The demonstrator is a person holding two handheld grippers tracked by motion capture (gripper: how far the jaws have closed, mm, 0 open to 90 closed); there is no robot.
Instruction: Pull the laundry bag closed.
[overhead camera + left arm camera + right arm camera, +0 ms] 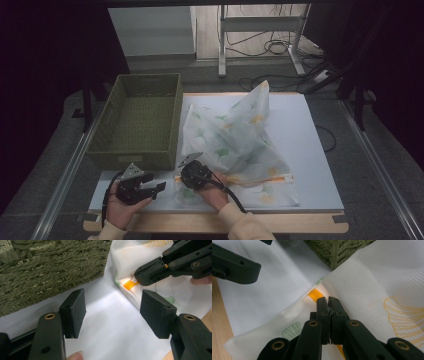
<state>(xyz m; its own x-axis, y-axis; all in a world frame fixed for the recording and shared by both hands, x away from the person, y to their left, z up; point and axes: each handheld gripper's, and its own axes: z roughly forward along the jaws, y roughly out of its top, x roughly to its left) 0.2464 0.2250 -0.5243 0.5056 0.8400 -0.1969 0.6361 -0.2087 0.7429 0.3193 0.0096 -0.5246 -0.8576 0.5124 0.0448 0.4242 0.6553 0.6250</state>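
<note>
A white mesh bag (235, 135) printed with green and orange shapes lies crumpled on the white board, one corner standing up. An orange zipper (260, 177) runs along its near edge. My right gripper (182, 175) is at the bag's near left corner. In the right gripper view the gripper (328, 301) is shut on the bag's edge at the orange zipper end (314, 294). My left gripper (155, 184) rests to the left of the bag, over bare board. It stands open (112, 312) with nothing between its pads, facing the right gripper (140, 276) and the zipper end (130, 284).
A green woven basket (132, 155) stands at the board's left, its corner (337, 250) close beside the bag. The white board (310, 150) lies on a wooden table whose front edge (300, 227) runs near the hands. Cables and a metal stand lie on the floor behind.
</note>
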